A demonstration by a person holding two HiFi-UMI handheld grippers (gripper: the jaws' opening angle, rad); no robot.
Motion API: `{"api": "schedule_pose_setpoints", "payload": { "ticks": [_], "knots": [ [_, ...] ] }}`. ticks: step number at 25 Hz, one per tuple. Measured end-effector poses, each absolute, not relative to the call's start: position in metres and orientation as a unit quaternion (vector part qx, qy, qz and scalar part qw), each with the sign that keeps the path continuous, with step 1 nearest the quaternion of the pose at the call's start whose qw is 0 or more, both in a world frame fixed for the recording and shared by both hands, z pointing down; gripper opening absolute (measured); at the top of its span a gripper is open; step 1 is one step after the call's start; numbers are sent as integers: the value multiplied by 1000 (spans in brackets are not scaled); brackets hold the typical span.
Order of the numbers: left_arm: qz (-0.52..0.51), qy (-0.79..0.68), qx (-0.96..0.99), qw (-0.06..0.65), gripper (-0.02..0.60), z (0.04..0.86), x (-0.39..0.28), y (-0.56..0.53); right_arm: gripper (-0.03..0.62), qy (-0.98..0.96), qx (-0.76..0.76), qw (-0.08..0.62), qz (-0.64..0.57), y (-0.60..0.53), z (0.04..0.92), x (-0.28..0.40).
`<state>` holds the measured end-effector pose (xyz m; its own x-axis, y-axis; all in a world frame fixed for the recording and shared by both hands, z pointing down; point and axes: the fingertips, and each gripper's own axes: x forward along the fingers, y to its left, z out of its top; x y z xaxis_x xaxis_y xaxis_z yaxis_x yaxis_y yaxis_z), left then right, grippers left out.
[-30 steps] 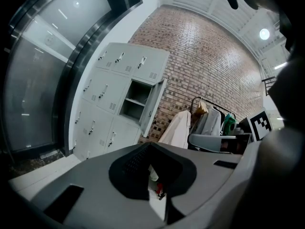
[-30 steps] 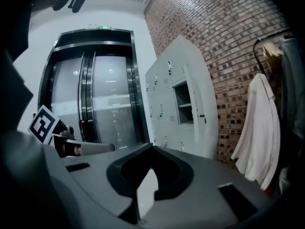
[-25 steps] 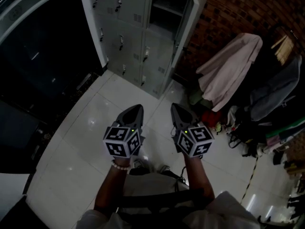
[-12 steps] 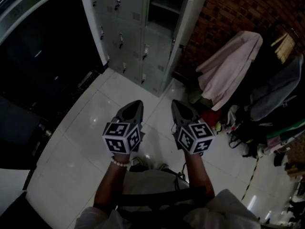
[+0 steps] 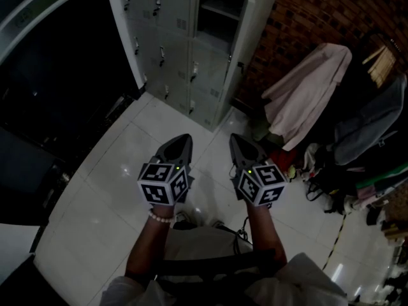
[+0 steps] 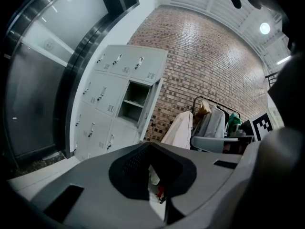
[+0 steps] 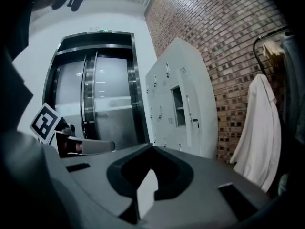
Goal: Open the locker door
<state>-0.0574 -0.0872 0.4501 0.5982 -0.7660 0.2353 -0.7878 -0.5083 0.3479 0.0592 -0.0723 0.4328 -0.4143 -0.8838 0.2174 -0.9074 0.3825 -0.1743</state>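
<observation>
- You are holding the left gripper (image 5: 183,139) and the right gripper (image 5: 236,140) side by side above the white floor tiles (image 5: 115,171). Both have their jaws pressed together with nothing between them.
- The locker bank (image 5: 167,43) is standing ahead against the brick wall (image 5: 306,11), well apart from both tools, and you are not touching it.
- One compartment (image 5: 220,5) in the right column is showing open, its door (image 7: 190,113) swung out. The other doors are sitting closed.
- A closed door is looking like thin sheet metal, so it is probably light, stiff and free-swinging on its hinge.
- The small latch handle (image 5: 194,71) is likely the place to pinch. It is looking smooth, so slipping is a risk, and you will be needing to spread the jaws first.
</observation>
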Motion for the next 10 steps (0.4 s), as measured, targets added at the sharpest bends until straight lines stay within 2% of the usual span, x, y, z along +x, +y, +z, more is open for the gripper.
{"api": "schedule_pose_setpoints", "payload": {
  "ticks": [10],
  "knots": [
    [24, -447, 869, 211, -9, 448, -49, -90, 2, -831, 539, 40, 132, -75, 430, 67]
  ]
}}
